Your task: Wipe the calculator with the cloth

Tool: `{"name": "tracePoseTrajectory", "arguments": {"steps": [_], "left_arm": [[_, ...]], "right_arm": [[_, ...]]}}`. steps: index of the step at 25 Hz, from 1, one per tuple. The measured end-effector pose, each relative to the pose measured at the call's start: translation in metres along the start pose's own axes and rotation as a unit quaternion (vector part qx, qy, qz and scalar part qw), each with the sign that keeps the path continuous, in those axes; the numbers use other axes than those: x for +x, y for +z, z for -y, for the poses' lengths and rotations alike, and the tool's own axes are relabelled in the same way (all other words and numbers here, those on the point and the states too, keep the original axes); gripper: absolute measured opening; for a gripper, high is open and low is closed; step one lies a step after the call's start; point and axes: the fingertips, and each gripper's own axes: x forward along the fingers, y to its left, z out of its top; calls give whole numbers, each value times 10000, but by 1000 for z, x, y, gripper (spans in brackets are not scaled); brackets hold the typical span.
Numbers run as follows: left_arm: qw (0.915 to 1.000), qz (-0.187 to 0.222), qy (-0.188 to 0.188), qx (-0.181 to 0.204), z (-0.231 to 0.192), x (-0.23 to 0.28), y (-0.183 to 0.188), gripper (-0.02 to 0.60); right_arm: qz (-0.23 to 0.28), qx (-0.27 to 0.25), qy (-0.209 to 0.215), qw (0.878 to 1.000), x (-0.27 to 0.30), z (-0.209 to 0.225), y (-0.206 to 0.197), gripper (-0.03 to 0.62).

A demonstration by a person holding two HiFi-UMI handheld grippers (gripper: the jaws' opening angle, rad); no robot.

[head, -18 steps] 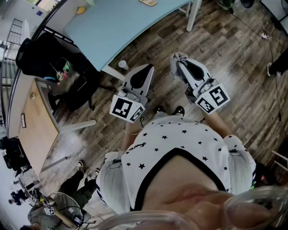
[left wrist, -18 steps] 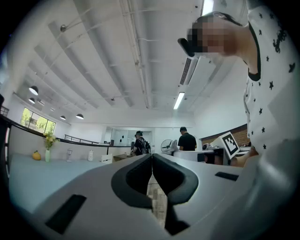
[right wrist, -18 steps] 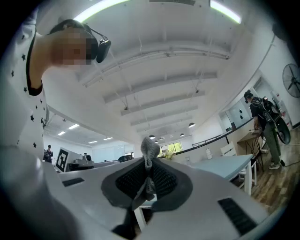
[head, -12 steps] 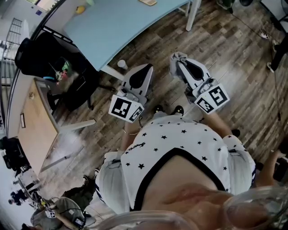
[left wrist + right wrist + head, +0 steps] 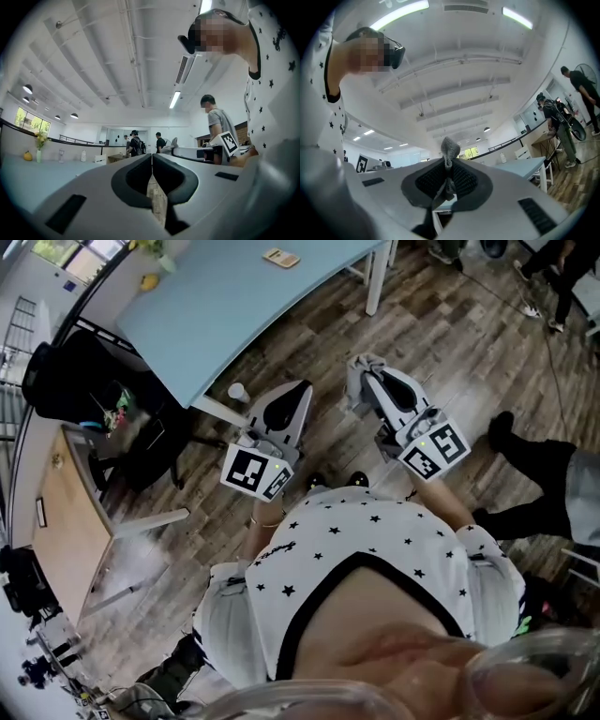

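1. Right claw (image 5: 447, 174) pinches a fold of grey cloth (image 5: 449, 149), with a tuft poking past the tips. The left claw (image 5: 151, 174) is closed on nothing.
2. Cloth looks soft, light and floppy, so I judge this pinch enough.
3. Calculator (image 5: 281, 257), likely that small flat thing on the table (image 5: 234, 306), lies well ahead of both claws. It is probably light and prone to slide, so I would steady an edge.
4. Only container: what looks like a white cup (image 5: 238, 391) just ahead of the left claw. Its contents are unseen.
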Motion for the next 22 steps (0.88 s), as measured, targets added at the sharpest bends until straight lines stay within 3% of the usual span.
{"name": "tracePoseTrajectory", "arguments": {"steps": [6, 12, 22], "left_arm": [[9999, 63, -59, -106, 20, 27, 3, 29], [9996, -167, -111, 216, 45, 40, -1, 29], [9993, -378, -74, -17, 19, 66, -22, 29]], "right_arm": [[164, 55, -150, 9997, -28, 28, 16, 35], [204, 222, -29, 9995, -44, 38, 18, 37], [-106, 376, -239, 9989, -36, 72, 0, 37]]}}
